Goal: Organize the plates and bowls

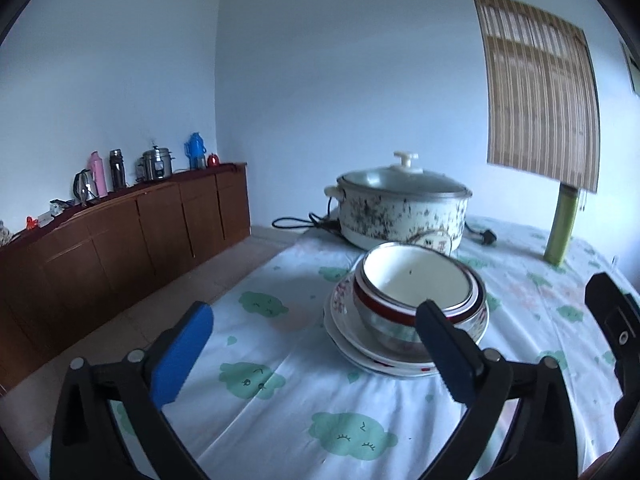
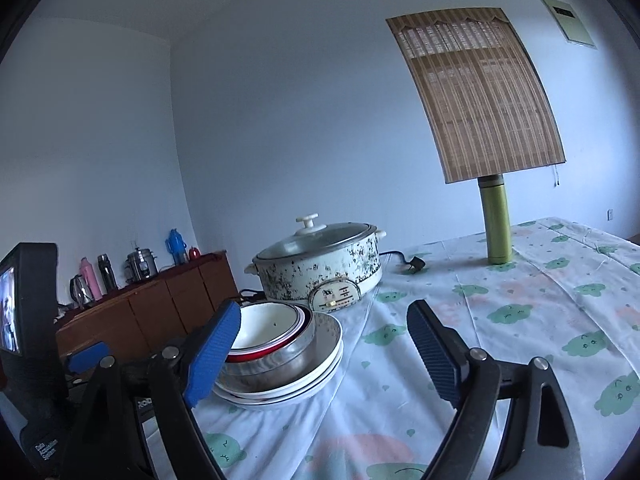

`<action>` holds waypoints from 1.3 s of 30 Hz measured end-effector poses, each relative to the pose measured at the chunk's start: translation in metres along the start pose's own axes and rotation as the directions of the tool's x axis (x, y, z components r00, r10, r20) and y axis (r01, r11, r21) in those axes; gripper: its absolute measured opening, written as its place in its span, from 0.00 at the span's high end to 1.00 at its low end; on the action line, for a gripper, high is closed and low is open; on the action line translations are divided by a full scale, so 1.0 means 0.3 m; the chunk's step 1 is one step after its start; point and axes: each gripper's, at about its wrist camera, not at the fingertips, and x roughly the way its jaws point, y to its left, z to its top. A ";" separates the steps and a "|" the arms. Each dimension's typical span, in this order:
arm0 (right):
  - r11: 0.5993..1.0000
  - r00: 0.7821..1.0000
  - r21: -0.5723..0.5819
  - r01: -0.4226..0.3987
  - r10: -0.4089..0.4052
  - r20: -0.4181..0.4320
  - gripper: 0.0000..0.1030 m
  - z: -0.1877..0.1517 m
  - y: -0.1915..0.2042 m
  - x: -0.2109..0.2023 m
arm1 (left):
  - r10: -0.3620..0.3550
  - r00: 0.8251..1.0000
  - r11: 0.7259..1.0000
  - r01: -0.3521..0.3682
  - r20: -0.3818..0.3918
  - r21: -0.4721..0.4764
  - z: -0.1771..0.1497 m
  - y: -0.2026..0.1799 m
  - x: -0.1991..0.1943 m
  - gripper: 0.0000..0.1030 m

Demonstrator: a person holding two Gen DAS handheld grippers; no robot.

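I see both tongs spread wide with nothing between the pads: my left gripper (image 1: pixel 316 354) frames bare tablecloth (image 1: pixel 280 392), and my right gripper (image 2: pixel 326 354) does the same. The task's things sit gathered in one stack: nested bowls (image 1: pixel 420 292), white inside with a red band and a steel shell, resting in a pile of plates (image 1: pixel 352 344). From the left wrist view the stack lies at about one o'clock, just beyond the right-hand pad; from the right wrist view it sits at about ten o'clock, partly behind the left-hand pad. Behind it, at twelve, stands the lidded electric pot (image 1: pixel 404 212), and a green flask (image 2: pixel 496 224) stands well apart at two o'clock. I judge the stacking essentially done and the hands clear. Next I would only check that the stack sits level, avoiding a nudge against its rim.
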 end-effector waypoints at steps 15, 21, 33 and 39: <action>1.000 0.999 -0.008 0.006 -0.006 0.044 0.14 0.035 -0.005 -0.101 | 0.023 1.000 1.000 -0.023 0.005 -0.014 -0.023 0.026 -0.077 0.00; 1.000 0.999 -0.019 0.009 -0.008 0.045 0.12 0.065 0.019 -0.150 | 0.059 0.998 0.998 -0.059 -0.029 0.021 -0.014 0.025 -0.101 0.00; 1.000 0.999 -0.021 0.006 -0.005 0.044 0.12 0.119 0.038 -0.201 | 0.025 0.996 0.999 -0.027 -0.091 -0.022 0.023 0.031 -0.126 0.00; 0.999 0.999 0.027 0.020 -0.019 -0.032 0.12 0.150 0.025 -0.202 | 0.022 0.995 1.000 -0.022 -0.098 0.001 0.038 0.014 -0.155 0.00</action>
